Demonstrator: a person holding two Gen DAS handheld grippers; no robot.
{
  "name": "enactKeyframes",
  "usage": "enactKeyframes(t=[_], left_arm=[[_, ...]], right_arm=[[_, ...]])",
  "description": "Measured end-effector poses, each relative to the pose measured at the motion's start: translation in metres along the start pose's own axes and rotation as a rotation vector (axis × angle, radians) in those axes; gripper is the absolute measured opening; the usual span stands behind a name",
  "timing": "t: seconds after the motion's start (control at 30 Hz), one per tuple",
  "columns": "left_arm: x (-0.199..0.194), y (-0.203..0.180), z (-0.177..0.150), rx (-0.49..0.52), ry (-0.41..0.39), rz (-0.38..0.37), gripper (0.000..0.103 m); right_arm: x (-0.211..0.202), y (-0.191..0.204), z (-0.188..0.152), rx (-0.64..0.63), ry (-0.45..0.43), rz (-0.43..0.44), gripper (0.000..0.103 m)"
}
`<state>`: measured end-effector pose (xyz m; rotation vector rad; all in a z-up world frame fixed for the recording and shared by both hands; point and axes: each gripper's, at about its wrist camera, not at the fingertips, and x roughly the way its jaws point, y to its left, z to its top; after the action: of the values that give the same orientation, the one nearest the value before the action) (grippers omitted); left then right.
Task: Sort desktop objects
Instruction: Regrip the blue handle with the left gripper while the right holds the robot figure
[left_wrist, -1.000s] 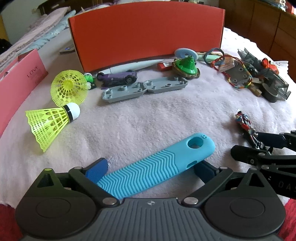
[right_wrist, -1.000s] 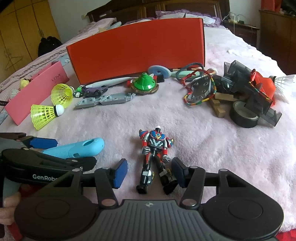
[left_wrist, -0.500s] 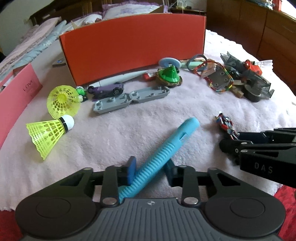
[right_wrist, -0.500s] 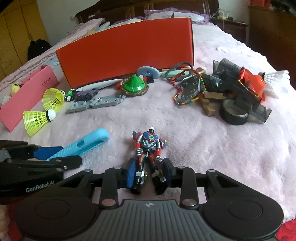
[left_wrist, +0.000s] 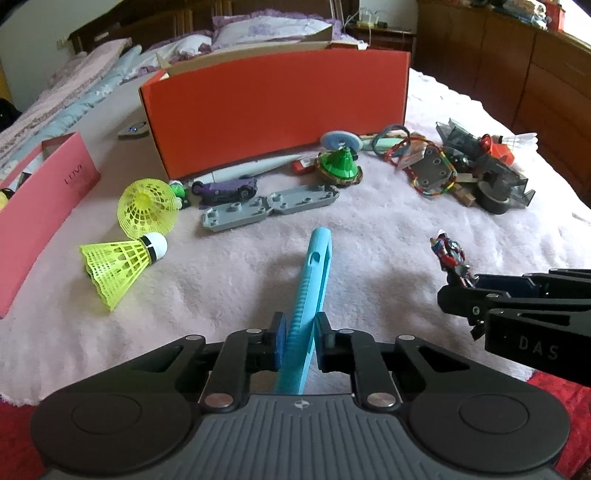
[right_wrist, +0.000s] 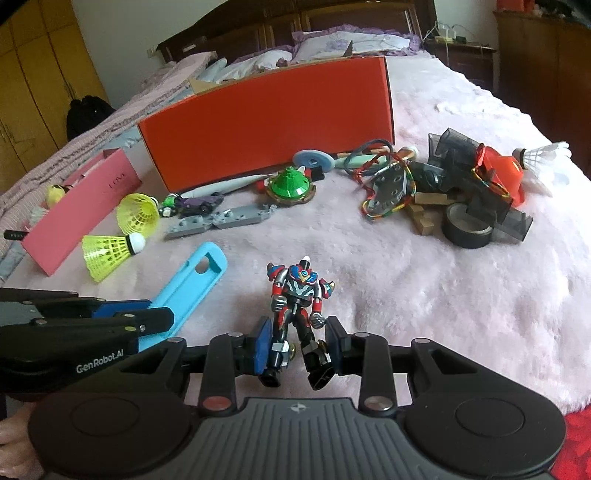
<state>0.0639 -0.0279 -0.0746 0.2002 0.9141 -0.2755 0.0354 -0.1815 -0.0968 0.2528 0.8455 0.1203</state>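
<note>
So both grabs landed at about the same time. A second earlier the left gripper (left_wrist: 298, 343) was spread wide around the blue sleeve (left_wrist: 309, 295) lying flat on the blanket (left_wrist: 229, 280); its jaws had just been closing and were now clamped on the near end, with the sleeve turned on edge and its far end poking up off the fuzz. To its right, the right gripper (right_wrist: 297, 345) had pinched in on the robot toy (right_wrist: 297, 295), pads on both legs, toy coming up off the blanket instead of lying flat. My read: pickup done for both, what's left is carrying them to wherever they belong.

Containers, left to right: the pink box (right_wrist: 79, 206) was open on top, but I couldn't tell what was inside. The orange box (left_wrist: 275, 110) stood behind the clutter, flaps open, inside hidden from both cameras.
</note>
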Motion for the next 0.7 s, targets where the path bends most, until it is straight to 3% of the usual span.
enactKeyframes(t=[0.27,0.53,0.7], left_arm=[[-0.016,0.003,0.003,-0.006,-0.036,-0.006,0.015],[-0.010,0.006,0.002,-0.020,-0.018,-0.002,0.016],[-0.003,0.007,-0.003,-0.021,0.012,-0.019,0.031]], right_arm=[[-0.011,-0.001,0.000,0.023,-0.016,0.010,0.034],[-0.011,0.001,0.002,0.016,-0.022,0.015,0.034],[-0.009,-0.001,0.000,0.025,-0.011,0.016,0.034]])
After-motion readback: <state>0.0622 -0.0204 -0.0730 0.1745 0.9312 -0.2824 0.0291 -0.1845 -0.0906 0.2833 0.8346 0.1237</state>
